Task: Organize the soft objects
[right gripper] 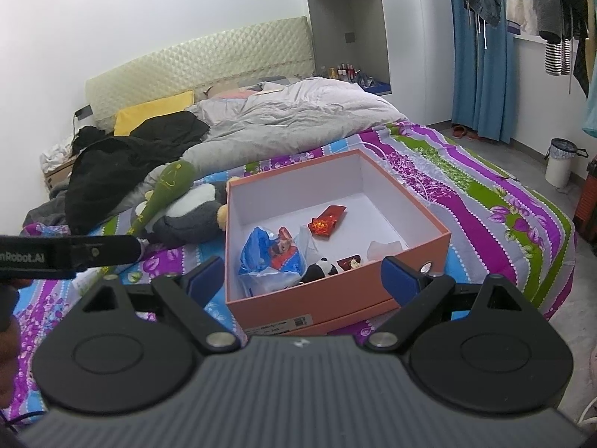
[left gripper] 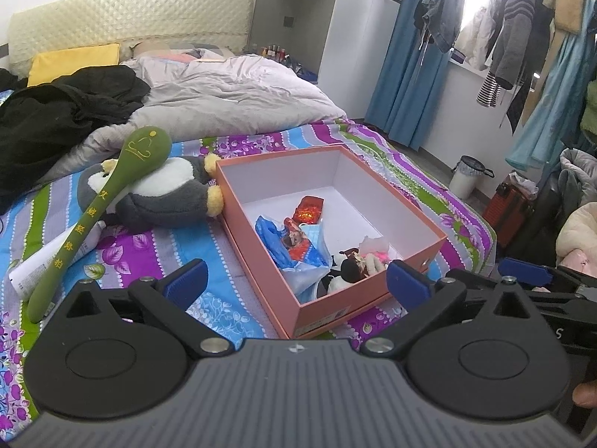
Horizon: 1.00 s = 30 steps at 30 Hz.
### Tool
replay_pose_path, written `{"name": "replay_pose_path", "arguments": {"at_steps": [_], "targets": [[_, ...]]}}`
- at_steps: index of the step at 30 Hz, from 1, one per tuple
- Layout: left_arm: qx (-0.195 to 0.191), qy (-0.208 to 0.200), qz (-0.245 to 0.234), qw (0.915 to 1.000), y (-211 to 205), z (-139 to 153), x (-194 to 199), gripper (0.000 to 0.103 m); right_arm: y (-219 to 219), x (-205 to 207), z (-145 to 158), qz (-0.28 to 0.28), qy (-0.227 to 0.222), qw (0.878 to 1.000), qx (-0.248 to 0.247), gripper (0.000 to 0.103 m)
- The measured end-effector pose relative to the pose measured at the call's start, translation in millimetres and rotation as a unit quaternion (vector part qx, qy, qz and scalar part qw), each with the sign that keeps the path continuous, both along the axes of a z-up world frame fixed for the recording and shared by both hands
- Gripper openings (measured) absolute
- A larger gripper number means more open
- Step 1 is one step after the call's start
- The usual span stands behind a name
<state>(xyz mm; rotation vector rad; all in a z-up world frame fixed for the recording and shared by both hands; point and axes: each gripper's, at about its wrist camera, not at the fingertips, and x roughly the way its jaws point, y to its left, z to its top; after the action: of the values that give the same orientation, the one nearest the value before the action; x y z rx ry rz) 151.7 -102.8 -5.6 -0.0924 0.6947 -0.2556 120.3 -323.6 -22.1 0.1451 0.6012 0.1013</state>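
The blue-padded fingers of the left gripper are spread wide with nothing between them, held above the floral purple, blue and green striped bedspread just before the near corner of the box. The right gripper likewise has its blue fingers spread wide and empty, framing the near wall of the same box.

Going from left to right in the left wrist view: a white squeeze tube lies on the bedspread, partly under a long green padded massage hammer with yellow lettering, whose rounded head rests on a grey and white plush penguin with yellow feet. The penguin lies on its side, its feet touching the left wall of an open salmon-pink cardboard box with a white interior.

Inside the box, toward its near-left part, sit a crumpled blue plastic bag with a red printed packet on it, a shiny red foil packet farther back, and at the near corner a small black and white panda plush beside a small doll with pink trim.

Behind, a black garment and a rumpled grey duvet cover the head of the bed.
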Motion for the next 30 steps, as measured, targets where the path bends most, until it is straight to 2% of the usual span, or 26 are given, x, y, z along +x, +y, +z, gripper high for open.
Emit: {"name": "replay_pose_path", "arguments": {"at_steps": [30], "targets": [[-0.001, -0.011, -0.007, 0.9999, 4.7, 6.1, -9.0, 0.103, 2.2, -1.7, 4.5, 0.005, -0.009, 1.000, -0.004, 0.093]]}}
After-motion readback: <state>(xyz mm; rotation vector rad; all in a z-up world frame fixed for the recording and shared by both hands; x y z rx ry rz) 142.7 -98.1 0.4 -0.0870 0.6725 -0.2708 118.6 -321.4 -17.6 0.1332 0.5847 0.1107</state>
